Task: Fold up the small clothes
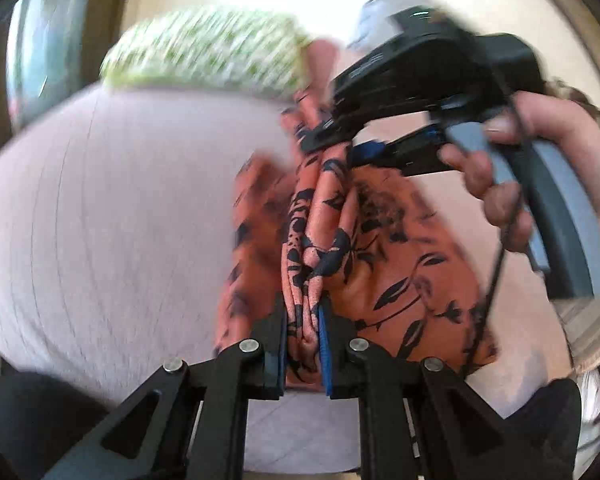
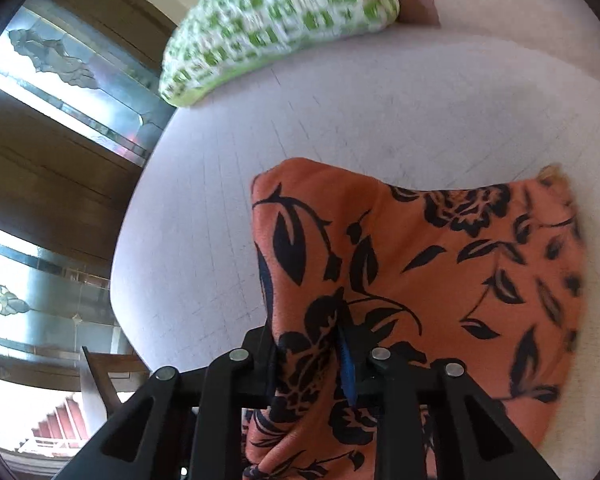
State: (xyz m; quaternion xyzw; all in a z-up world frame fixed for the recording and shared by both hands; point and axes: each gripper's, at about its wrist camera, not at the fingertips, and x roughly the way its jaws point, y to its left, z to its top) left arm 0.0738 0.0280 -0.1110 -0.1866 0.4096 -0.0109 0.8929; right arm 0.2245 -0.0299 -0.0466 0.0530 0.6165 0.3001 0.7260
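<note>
Both claws, left claw [image 1: 304,320] and right claw [image 2: 312,356], pinch our orange floral-print cloth [image 2: 420,264]; bunched folds toward twelve o'clock could slip free, we judge.

Likely a home: cushion [image 2: 276,24] on pale sofa [image 2: 340,112]; etched-glass doors [image 2: 60,80] (blurred).

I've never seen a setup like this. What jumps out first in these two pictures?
The orange cloth with dark flowers fills the middle, bunched between both black clamps on a pale cushioned surface. The left gripper pinches a folded bundle of it, and the right gripper, held by a hand, bites another bunch further up. Behind sits a green-and-white patterned pillow.
</note>
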